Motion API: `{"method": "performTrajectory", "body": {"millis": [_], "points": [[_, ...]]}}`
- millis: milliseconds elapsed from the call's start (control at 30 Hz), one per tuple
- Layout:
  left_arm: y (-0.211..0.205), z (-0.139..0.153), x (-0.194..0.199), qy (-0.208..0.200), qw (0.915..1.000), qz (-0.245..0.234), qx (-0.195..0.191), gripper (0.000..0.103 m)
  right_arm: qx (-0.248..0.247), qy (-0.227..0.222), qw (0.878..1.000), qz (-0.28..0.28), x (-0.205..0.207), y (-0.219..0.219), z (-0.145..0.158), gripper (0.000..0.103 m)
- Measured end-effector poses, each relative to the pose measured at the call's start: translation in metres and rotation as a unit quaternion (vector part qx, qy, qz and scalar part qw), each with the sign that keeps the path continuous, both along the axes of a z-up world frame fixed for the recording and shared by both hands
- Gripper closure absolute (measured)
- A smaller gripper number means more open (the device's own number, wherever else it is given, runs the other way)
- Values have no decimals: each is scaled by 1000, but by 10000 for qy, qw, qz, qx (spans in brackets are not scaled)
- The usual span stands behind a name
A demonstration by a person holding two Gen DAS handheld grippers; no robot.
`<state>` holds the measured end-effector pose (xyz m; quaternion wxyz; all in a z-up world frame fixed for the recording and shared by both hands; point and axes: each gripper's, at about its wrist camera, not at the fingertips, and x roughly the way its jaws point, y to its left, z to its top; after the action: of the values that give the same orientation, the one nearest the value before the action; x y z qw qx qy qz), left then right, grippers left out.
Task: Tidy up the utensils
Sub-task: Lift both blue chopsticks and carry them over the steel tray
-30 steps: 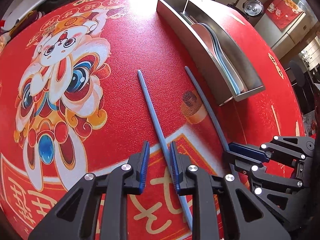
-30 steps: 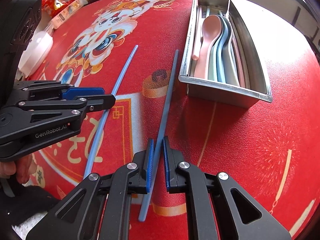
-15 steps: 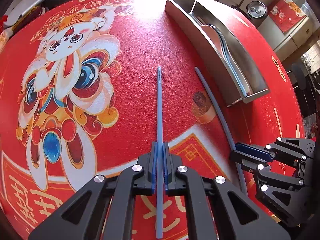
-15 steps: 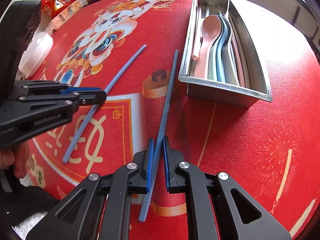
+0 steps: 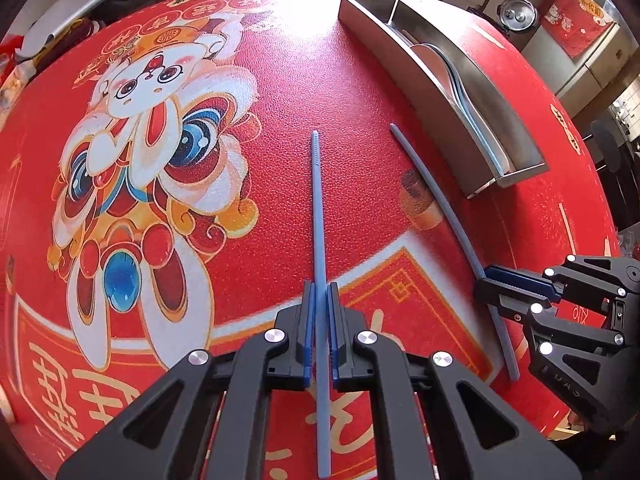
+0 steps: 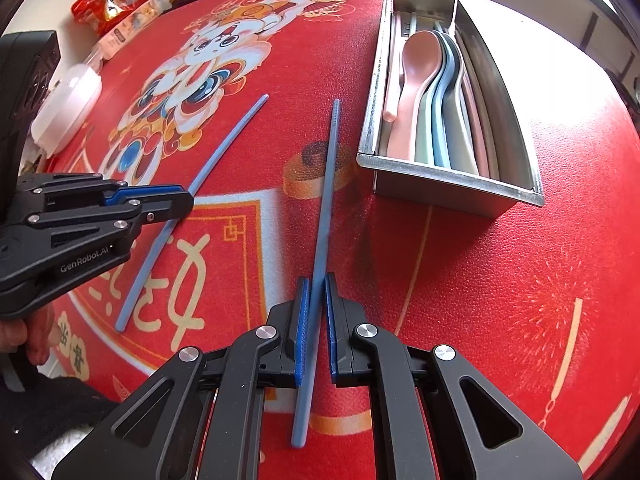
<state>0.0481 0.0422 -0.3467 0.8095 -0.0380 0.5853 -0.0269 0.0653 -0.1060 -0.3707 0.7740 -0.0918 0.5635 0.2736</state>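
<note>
- Two blue chopsticks are counted on the red printed tablecloth (image 5: 360, 80): one chopstick (image 5: 318, 208) and a second chopstick (image 6: 326, 184).
- One steel utensil tray (image 6: 452, 176) is noted toward the far right edge of the table, divided lengthwise into compartments.
- In the tray a nested stack of spoons (image 6: 436, 92) is seen, a pink one uppermost at the left; at least four are counted, the rest being hidden by overlap. Further slim items lie along the tray walls and cannot be identified.
- The left gripper (image 5: 319, 300) is found clamped on the first chopstick, both blue pads pressed against its shaft. The chopstick runs straight ahead between the fingers, its ribbed tip pointing toward the far edge.
- The right gripper (image 6: 316, 292) is found closed narrowly on the second chopstick, which passes between the pads on a slight slant, its tip ending just beside the tray's near left corner.
- Whether either chopstick is raised off the cloth cannot be told.
- The two chopsticks are kept apart, side by side, near the middle of the table.
- A person's hand (image 6: 32, 344) is seen on the left gripper's handle.
- Snack packets (image 6: 116, 4) are noted at the far left edge.
</note>
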Motion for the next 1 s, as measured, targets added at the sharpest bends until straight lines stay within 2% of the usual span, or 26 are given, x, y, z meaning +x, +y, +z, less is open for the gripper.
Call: {"method": "performTrajectory", "body": {"millis": [233, 433, 500, 600, 833, 1000], "points": [[-10, -1, -1, -86, 9999, 8, 150, 96, -63, -48, 10000, -19, 0, 2, 1, 95], [-6, 0, -3, -104, 9999, -2, 103, 97, -21, -23, 10000, -57, 0, 1, 0, 95], [1, 0, -3, -82, 9999, 68, -127, 97, 34, 18, 10000, -85, 1, 0, 0, 96], [23, -1, -4, -10, 9972, 337, -672, 97, 177, 133, 9997, -85, 3, -3, 0, 97], [57, 14, -18, -99, 9893, 781, -1227, 98, 444, 70, 9990, 4, 1, 2, 13, 97], [77, 25, -26, -175, 9843, 1068, -1394, 98, 614, -6, 9981, 28, 3, 5, 24, 97]]}}
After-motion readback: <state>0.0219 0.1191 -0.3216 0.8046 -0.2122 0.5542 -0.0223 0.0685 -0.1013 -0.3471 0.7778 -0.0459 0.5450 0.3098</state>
